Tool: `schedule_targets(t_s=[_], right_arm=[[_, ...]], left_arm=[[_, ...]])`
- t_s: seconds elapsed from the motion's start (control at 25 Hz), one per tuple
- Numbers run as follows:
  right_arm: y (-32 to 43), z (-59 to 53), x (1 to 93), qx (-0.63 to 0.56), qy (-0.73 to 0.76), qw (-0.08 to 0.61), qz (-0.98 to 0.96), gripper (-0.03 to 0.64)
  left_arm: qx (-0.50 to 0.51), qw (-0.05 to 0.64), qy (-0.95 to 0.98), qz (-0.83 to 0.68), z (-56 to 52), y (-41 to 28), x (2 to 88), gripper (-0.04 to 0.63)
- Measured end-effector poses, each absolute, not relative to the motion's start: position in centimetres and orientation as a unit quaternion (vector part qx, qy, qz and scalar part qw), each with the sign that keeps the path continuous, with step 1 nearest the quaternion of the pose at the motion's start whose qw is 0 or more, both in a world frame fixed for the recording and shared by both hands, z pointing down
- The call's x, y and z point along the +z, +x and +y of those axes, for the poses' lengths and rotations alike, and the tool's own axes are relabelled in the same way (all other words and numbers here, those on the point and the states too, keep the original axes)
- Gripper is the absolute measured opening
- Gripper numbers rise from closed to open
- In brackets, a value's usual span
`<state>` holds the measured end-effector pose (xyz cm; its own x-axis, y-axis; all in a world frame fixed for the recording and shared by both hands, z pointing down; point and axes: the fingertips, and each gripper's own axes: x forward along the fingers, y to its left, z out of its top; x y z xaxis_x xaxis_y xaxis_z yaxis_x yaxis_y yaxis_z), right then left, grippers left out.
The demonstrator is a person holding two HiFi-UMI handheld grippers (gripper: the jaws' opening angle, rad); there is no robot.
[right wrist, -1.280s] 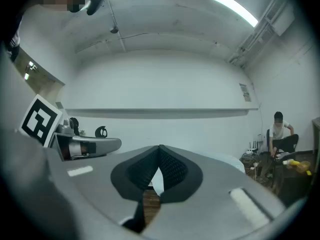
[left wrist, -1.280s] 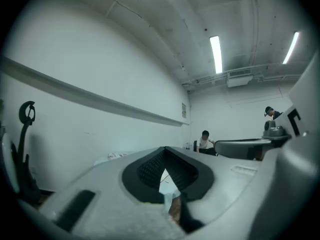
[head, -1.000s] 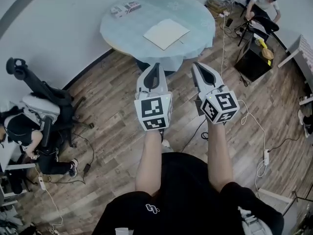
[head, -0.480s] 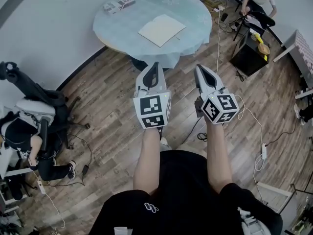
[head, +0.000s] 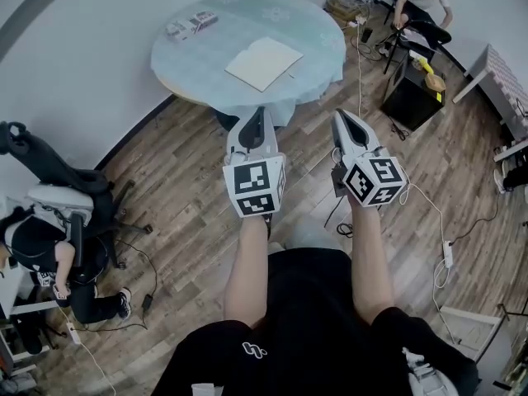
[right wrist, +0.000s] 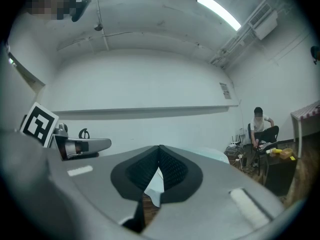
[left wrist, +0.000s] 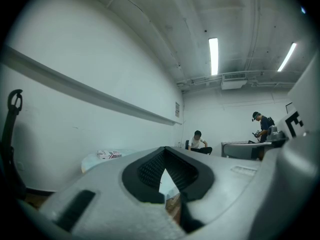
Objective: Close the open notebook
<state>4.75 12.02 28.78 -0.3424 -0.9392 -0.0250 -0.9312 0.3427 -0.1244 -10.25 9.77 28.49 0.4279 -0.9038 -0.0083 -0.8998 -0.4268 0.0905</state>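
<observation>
The round table (head: 198, 64) and the open notebook (head: 264, 63) have slid a touch left in the head view since a second ago, and more of the room's right side has come in. The wearer looks to be on the approach, not yet at the table. The notebook lies flat, pages up, near the middle of the tabletop, a little toward the wearer's side and well apart from both tools.

The left gripper (head: 259, 114) is clenched on nothing, its pads meeting at the tip in its own view. The right gripper (head: 339, 115) is likewise clamped empty. Both are held out level over the wooden floor (head: 181, 180).

So the step in hand reads as the walk-up. The next move calls for closing the gap, getting a tip under one cover edge and folding it across.

Only the head view shows the notebook. The left gripper view skims the table's edge but picks out a small box (left wrist: 109, 154) on the cloth and a seated person (left wrist: 199, 141) beyond.
</observation>
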Motion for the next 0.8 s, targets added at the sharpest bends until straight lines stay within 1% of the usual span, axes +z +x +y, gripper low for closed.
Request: schedule_targets(t_s=[0.44, 0.64, 0.8], right_arm=[[5.9, 9.9, 27.1, -0.015, -0.587, 0.046, 0.808, 0.011], [5.0, 7.7, 28.3, -0.017, -0.577, 0.045, 0.815, 0.011], [5.2, 5.3, 30.2, -0.033, -0.577, 0.035, 0.816, 0.011]], left_arm=[[-0.052, 0.024, 0.848, -0.526, 7.3, -9.9, 27.4, 0.003], [-0.049, 0.026, 0.842, -0.537, 4.8, -10.9, 28.4, 0.003], [-0.037, 0.04, 0.841, -0.538, 2.5, -10.5, 30.1, 0.003]])
